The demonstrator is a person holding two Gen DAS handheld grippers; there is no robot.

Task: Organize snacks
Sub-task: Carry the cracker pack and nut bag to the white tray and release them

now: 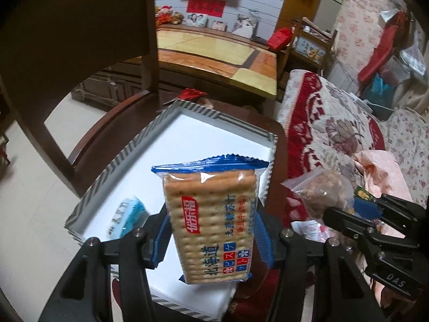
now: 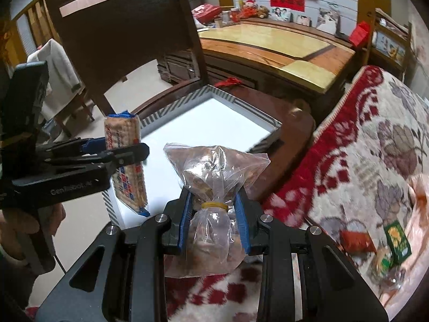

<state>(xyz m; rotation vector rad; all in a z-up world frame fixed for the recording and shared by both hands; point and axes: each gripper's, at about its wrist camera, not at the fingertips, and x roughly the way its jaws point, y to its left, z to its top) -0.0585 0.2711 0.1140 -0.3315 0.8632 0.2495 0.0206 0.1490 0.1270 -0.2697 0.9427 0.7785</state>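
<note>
A dark wooden chair point(image 2: 120, 43) stands beside a red-and-cream floral blanket point(image 2: 375, 145); behind, a long polished wooden bench point(image 2: 281, 45).

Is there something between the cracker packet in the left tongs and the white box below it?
Nothing visible. The cracker packet hangs over the open white box; a small blue packet lies inside, off to the left.

The cracker pack point(image 1: 211, 225) carries a red badge reading 悦乐福, large dark characters 北海道, blue 无蔗糖苏打, and small red bracketed print too fine to read. The right gripper point(image 1: 346, 214) body is marked "DAS". The left gripper point(image 2: 126, 150) body reads "GenRobot.AI".
</note>
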